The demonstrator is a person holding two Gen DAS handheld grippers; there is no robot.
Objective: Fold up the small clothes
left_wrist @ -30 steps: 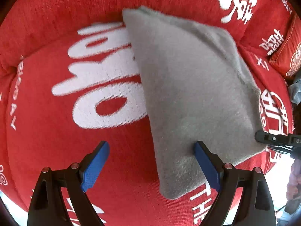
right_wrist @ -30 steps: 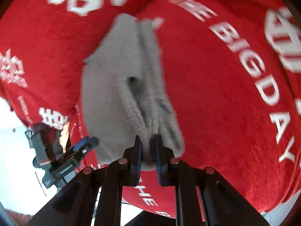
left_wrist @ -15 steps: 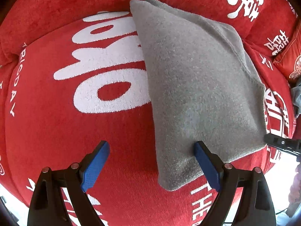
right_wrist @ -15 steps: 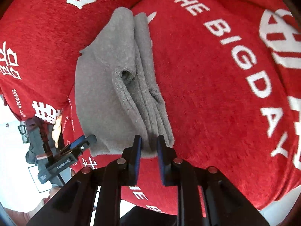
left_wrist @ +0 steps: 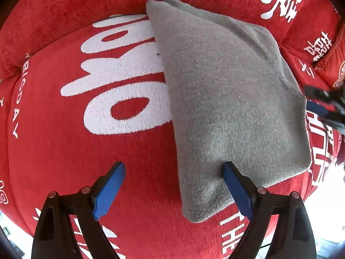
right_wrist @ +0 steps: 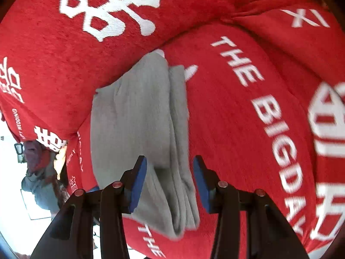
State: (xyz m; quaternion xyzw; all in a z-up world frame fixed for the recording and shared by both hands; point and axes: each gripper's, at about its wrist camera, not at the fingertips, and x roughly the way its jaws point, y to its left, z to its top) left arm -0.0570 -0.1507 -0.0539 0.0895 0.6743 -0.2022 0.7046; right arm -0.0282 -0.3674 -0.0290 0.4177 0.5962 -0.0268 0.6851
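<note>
now both grippers, left gripper [left_wrist: 173, 191] and right gripper [right_wrist: 169, 184], spread wide, gripping nothing; folded grey cloth [left_wrist: 226, 108] flat.

Both wrist cameras look steeply down, close over the grey folded cloth [left_wrist: 226, 108] on the red cushion [left_wrist: 54, 151] — left view over its near corner, right view [right_wrist: 140, 133] along its layered edge — sharing both.

I see the folded cloth [left_wrist: 226, 99] lying on the cushion [left_wrist: 64, 151], ahead of my left gripper [left_wrist: 173, 191]. My right gripper [right_wrist: 170, 183] straddles its near edge.
</note>
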